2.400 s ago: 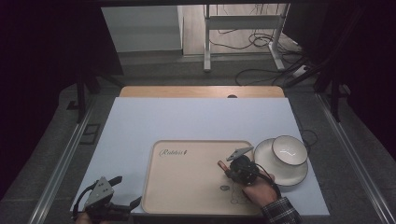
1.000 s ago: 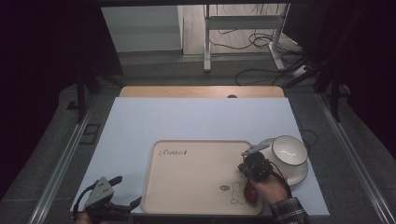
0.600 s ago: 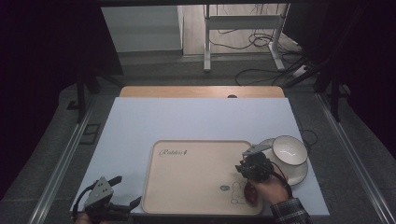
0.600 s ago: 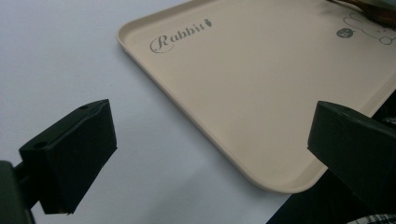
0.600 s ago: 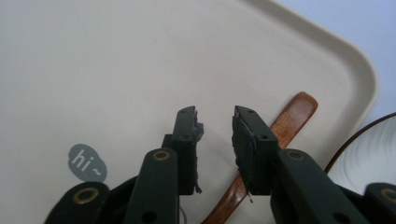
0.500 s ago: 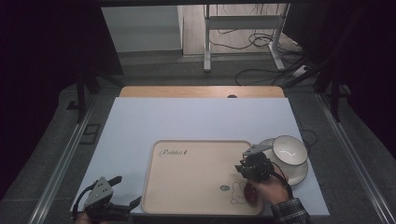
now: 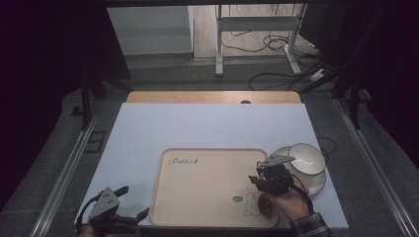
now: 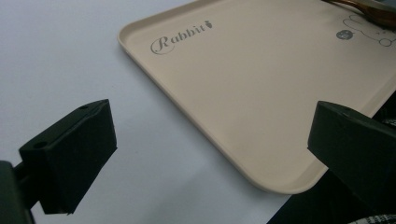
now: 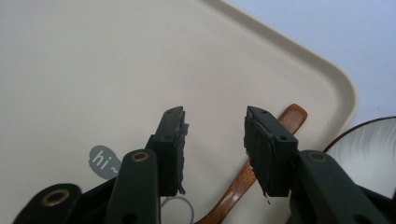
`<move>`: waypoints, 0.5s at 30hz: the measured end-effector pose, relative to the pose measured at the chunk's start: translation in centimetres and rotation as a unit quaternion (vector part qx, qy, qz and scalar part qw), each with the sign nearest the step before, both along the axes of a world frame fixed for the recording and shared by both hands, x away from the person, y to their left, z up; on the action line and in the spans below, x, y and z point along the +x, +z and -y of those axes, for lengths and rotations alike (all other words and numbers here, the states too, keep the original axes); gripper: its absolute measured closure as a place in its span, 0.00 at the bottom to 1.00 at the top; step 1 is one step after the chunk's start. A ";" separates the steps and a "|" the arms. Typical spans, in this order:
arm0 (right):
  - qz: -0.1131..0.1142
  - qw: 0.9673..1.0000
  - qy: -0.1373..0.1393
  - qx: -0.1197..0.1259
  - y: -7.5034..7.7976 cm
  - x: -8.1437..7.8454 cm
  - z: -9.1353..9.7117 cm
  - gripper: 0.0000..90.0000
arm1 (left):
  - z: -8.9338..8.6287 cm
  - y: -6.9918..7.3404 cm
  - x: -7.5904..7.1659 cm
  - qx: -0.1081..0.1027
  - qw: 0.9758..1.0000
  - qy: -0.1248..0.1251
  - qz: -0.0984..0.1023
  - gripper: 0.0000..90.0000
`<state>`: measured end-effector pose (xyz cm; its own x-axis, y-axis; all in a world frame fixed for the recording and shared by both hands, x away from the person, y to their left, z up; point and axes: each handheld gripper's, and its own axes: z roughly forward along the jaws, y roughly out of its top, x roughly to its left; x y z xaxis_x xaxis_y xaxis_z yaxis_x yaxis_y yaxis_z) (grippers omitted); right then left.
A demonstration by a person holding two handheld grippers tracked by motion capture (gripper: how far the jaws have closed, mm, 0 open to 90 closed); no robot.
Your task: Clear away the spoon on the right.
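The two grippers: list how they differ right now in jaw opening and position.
1. The left gripper has its jaws spread wide; the right gripper has a narrower gap between its jaws.
2. The left gripper hangs over the white table off the beige tray's near left corner; the right gripper is over the tray's right side, above a wooden spoon.

Shared: both have black jaws and grip nothing.

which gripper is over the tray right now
The right gripper, over the tray beside the wooden spoon. The left gripper stays off its near-left corner.
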<state>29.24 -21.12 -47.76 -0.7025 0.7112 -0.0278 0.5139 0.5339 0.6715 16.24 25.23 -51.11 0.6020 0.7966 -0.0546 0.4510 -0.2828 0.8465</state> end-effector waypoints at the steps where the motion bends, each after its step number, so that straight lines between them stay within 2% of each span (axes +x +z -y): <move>1: 0.000 1.000 0.000 0.000 0.0 0.0 0.0 0.64 | 0.0 0.0 0.0 0.000 1.000 0.000 0.000 0.01; 15: 0.008 1.000 0.008 0.008 0.0 -0.9 0.5 0.49 | 0.0 0.0 0.0 0.001 1.000 -0.001 -0.001 0.01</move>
<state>28.35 -21.65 -47.75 -0.7137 0.6998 -0.0291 0.4936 0.5320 0.6880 16.25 25.21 -51.11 0.6028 0.7960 -0.0540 0.4520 -0.2850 0.8453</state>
